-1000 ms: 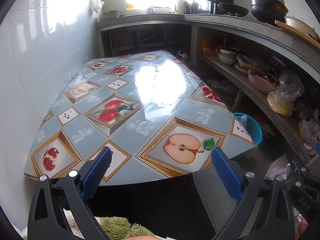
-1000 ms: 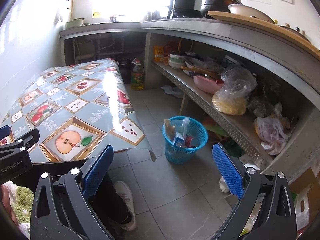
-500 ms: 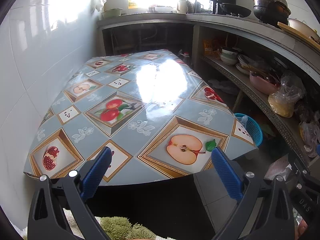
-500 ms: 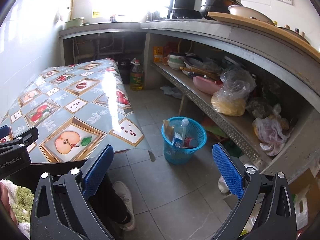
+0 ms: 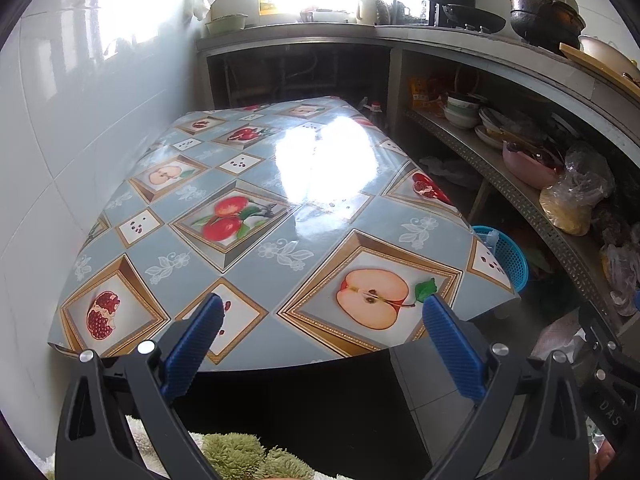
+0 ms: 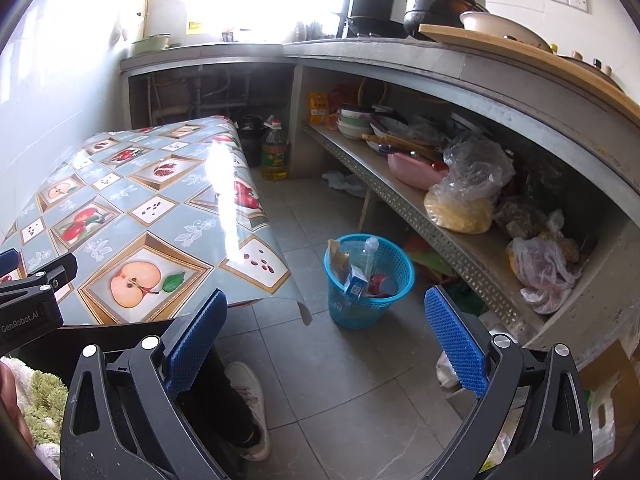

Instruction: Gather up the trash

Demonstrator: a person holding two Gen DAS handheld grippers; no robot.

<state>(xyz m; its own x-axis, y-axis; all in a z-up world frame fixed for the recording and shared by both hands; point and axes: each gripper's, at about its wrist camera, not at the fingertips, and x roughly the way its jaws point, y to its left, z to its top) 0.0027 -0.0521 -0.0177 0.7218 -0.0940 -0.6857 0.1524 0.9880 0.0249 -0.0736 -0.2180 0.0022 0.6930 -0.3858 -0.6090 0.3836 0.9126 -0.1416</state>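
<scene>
A blue mesh waste basket (image 6: 370, 280) stands on the tiled floor beside the table, holding a carton, a plastic bottle, a red can and a brown wrapper. In the left wrist view only its rim (image 5: 505, 248) shows past the table corner. My right gripper (image 6: 326, 306) hangs open over the floor, just short of the basket, nothing between its blue pads. My left gripper (image 5: 322, 316) is open too, above the near edge of the table (image 5: 256, 200), which has a glossy fruit-patterned cloth with nothing lying on it.
A low metal shelf (image 6: 432, 216) along the right wall carries bowls, a pink basin and plastic bags. A bottle of oil (image 6: 274, 152) stands on the floor at the far end. A person's shoe (image 6: 250, 392) rests under the table's near corner. White wall at left.
Both cameras have shifted slightly; the table and the basket sit a little differently in view. Both grippers stay open.
</scene>
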